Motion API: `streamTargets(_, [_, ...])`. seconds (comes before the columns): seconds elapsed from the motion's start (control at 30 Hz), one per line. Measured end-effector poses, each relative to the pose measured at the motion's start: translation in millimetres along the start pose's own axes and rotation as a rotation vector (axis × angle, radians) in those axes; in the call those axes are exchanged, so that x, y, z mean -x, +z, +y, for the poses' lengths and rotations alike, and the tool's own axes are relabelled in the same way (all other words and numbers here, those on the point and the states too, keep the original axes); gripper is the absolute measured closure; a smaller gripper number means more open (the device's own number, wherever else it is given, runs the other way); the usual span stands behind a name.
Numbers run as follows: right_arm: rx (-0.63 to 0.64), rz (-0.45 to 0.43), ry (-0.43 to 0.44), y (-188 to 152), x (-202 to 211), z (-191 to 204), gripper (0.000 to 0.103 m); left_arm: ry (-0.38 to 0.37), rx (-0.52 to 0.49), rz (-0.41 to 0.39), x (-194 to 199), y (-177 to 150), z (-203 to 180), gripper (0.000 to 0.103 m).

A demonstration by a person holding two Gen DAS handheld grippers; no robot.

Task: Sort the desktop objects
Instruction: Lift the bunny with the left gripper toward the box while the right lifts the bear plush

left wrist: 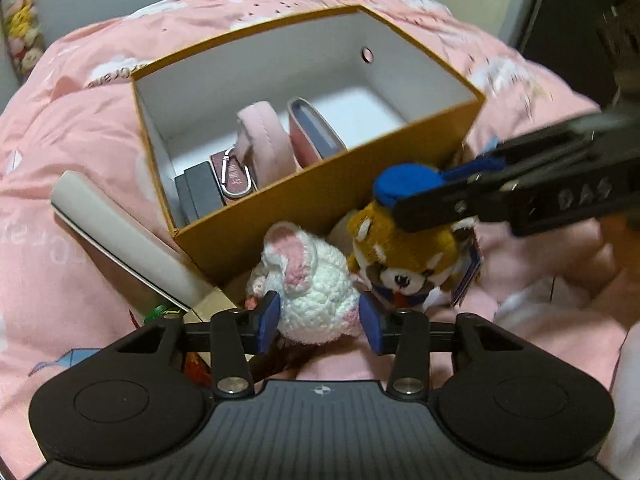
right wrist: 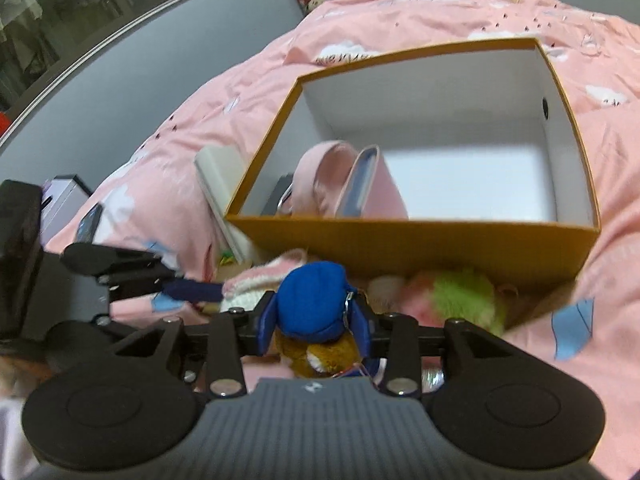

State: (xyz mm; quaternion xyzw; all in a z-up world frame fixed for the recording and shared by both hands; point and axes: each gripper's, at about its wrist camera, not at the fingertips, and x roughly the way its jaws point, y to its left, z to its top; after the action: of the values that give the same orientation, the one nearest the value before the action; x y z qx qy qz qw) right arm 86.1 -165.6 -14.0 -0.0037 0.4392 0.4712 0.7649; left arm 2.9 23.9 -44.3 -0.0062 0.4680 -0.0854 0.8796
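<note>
My left fingers (left wrist: 318, 318) bracket the white crochet toy (left wrist: 310, 292), my right fingers (right wrist: 316, 320) pinch the fox plush's blue hat (right wrist: 310, 298), both for the orange box (right wrist: 400, 240).

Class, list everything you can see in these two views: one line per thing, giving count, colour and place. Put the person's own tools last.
Box: one, orange outside, white inside, open, on the bedding.
Bedding: one, pink with cloud prints, under everything.
Strap: one, pale pink, in the box.
Flat case: one, pink and blue, in the box beside the strap.
Carabiner tag: one, maroon, in the box's near corner.
Dark blocks: two, black, in the same corner.
Crocheted toy: one, white and pink, in front of the box.
Plush animal: one, brown with blue cap, beside it.
Fuzzy toy: one, green and pink, before the box.
Left tongs: around the crocheted toy.
Right tongs: around the blue cap.
</note>
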Motion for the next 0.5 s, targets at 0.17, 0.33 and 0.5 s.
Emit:
streamTargets(0.17, [0.046,-0.025,-0.019,-3.2,1.8,6.4,0.056,-0.017,0.019,0.017,7.9,3.3,0.1,0.062])
streamTargets(0.33, [0.091,-0.065,-0.051,-6.6,15.3,9.5,0.053,-0.039,-0.010,0.038,35.7,10.8,-6.7,0.064])
streamTargets(0.5, [0.113,-0.102,-0.063,-10.5,28.8,10.7,0.052,-0.120,-0.019,0.074,48.0,16.1,-7.4,0.092])
